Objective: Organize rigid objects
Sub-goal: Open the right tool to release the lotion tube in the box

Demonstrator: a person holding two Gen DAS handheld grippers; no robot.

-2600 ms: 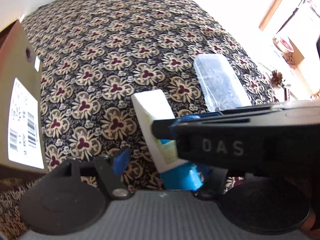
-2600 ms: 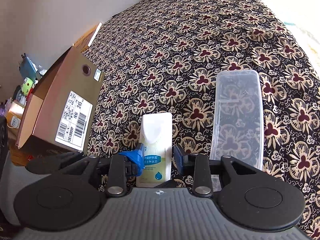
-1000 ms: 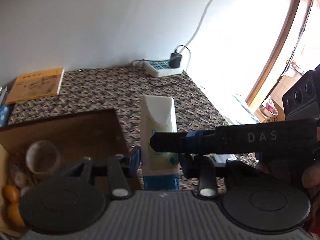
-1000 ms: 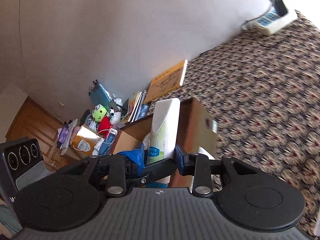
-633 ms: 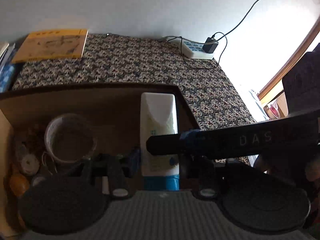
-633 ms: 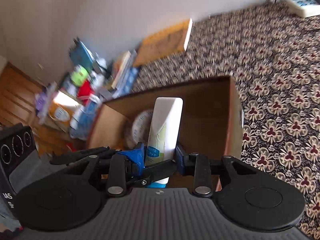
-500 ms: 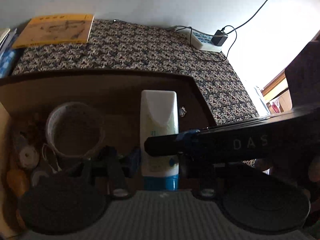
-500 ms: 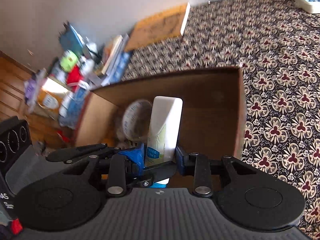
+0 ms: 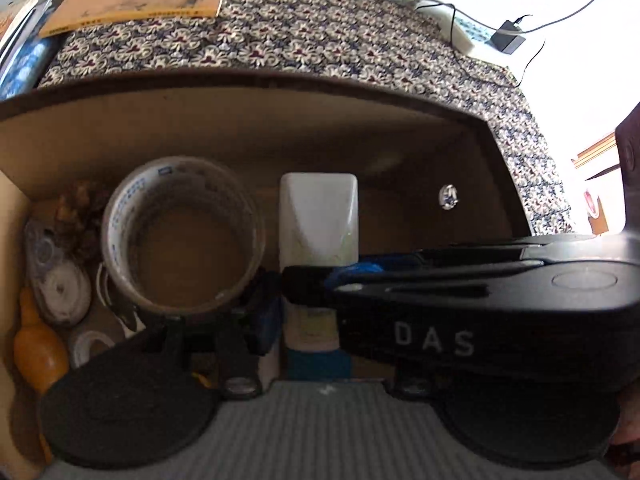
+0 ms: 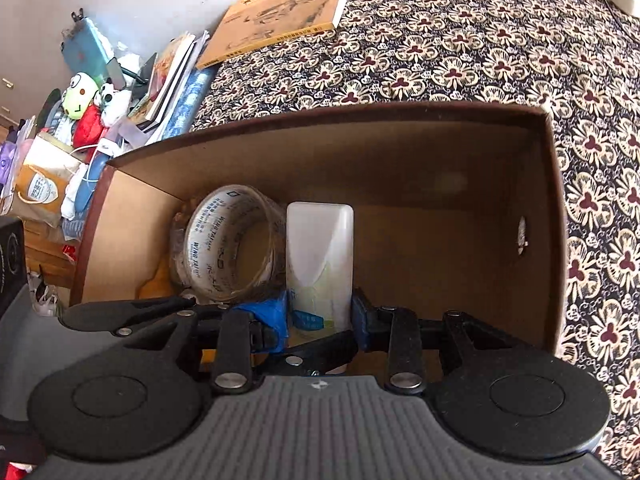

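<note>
- The right claw (image 10: 319,316) pinched the white plastic tube with a blue cap (image 10: 319,260) between its blue pads.
- The left claw (image 9: 316,312) also squeezed that tube (image 9: 318,216), low inside the open brown cardboard box (image 10: 440,152).
- A clear packing tape roll (image 10: 228,240) lay just left of the tube.
- The box sat on a floral patterned cloth (image 10: 480,48).

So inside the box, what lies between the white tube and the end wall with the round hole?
Nothing: in the right wrist view, bare cardboard floor runs from the white tube to the holed wall of the cardboard box.
</note>
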